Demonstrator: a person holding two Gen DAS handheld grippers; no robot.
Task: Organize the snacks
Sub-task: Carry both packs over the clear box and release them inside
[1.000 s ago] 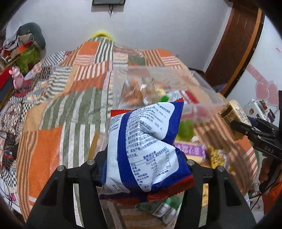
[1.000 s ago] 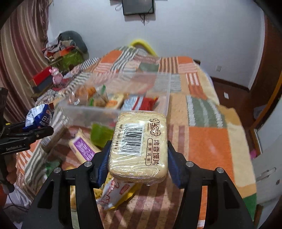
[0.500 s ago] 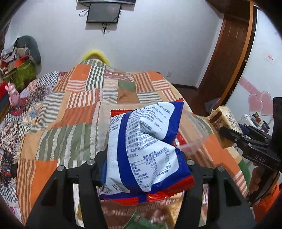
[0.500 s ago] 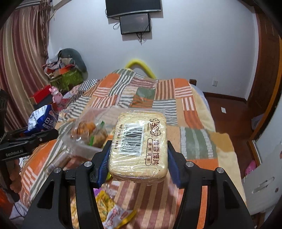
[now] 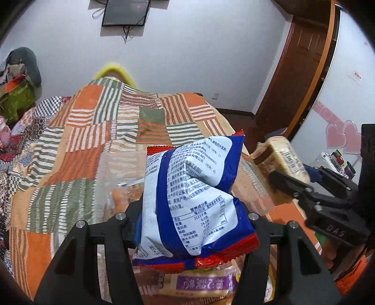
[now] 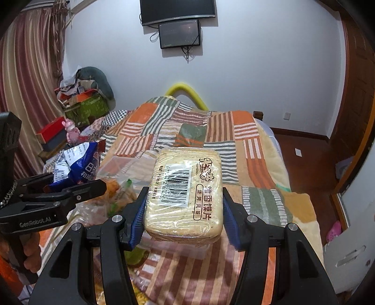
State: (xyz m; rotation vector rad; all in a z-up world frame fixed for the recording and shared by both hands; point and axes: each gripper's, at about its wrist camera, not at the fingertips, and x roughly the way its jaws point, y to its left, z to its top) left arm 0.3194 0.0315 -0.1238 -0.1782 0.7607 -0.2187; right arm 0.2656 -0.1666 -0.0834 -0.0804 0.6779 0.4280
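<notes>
White-walled bedroom, patchwork bedspread point(image 6: 234, 131), clear bin point(image 5: 112, 169), left gripper point(image 5: 187, 218) clamping blue snack bag point(image 5: 194, 192), right gripper point(image 6: 182, 211) clamping beige cracker pack point(image 6: 185, 190).

The setting is a bedroom in a home. A bed point(image 6: 264, 150) fills the centre of both views, covered by a patchwork blanket point(image 5: 93, 145) in orange, green and striped squares. 2 dark screens point(image 6: 178, 21) hang on the white wall at the top centre of the right view. Striped curtains point(image 6: 25, 98) occupy the left edge. A wooden door point(image 5: 302, 70) stands at upper right of the left view, beside pink heart decals point(image 5: 342, 138). Piled household clutter point(image 6: 82, 98) sits at middle left.
</notes>
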